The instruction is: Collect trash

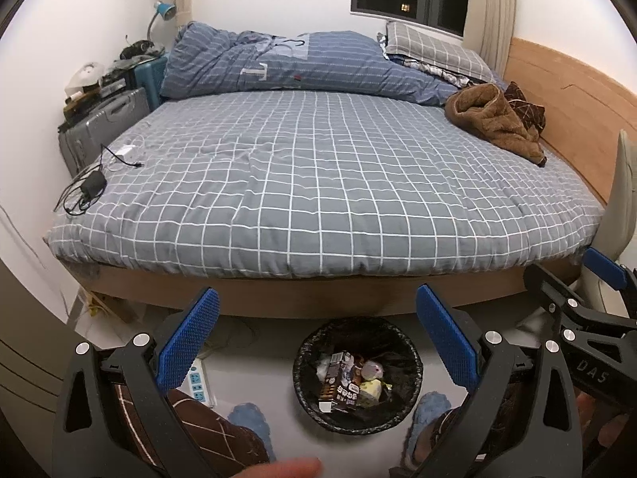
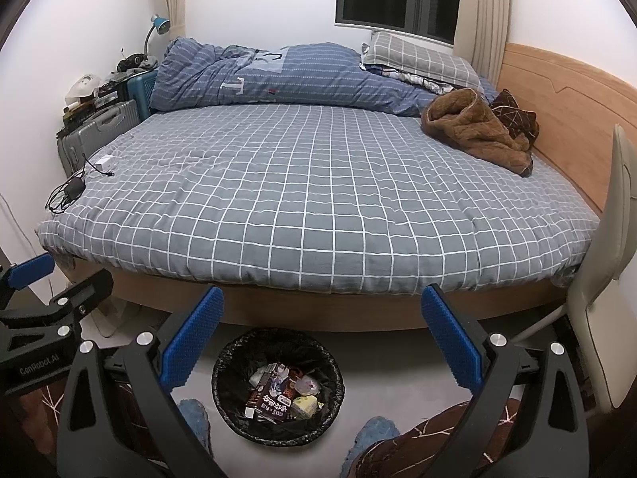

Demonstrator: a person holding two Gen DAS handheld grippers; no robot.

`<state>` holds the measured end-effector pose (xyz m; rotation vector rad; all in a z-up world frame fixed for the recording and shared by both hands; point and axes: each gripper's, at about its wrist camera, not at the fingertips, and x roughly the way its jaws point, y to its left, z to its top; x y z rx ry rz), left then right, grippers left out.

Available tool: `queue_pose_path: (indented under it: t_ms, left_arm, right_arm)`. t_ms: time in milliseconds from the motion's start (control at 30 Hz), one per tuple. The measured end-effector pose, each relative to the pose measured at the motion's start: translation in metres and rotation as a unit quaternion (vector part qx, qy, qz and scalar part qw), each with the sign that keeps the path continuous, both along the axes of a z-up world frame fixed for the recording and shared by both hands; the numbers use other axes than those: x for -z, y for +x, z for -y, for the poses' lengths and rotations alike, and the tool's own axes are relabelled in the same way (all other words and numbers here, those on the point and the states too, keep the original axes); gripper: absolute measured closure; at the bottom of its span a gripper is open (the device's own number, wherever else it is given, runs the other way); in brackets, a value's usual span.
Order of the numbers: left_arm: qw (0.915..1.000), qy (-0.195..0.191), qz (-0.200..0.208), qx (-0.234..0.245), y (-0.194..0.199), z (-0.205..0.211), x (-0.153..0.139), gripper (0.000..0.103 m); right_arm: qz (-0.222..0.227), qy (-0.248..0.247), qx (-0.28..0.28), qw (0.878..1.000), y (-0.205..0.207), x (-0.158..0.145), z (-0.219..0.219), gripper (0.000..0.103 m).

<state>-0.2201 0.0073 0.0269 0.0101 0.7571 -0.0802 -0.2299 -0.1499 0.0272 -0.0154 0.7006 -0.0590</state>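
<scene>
A round bin lined with a black bag stands on the pale floor in front of the bed. Inside it lie a dark printed carton, crumpled wrappers and a yellowish scrap. My left gripper hovers above the bin, open, with nothing between its blue pads. My right gripper is also open and empty, above and right of the bin. Each gripper shows at the edge of the other's view.
A bed with a grey checked cover fills the middle; chargers and cables lie on its left edge, a brown fleece garment at right. Suitcases stand left, a pale chair right. A power strip, blue slippers and patterned trouser legs are below.
</scene>
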Motion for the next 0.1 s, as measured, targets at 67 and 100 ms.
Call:
queue_pose_path:
  t_ms: [67, 100]
  left_arm:
    - [1.0, -0.003, -0.003, 0.001, 0.0003, 0.0004, 0.0004, 0.006]
    - [1.0, -0.003, -0.004, 0.0, 0.0011, 0.0003, 0.0006, 0.006]
  right_arm:
    - [0.001, 0.001, 0.0, 1.0, 0.0003, -0.0001, 0.0001, 0.008]
    - [0.0, 0.0, 0.0, 1.0, 0.0002, -0.0001, 0.0002, 0.008]
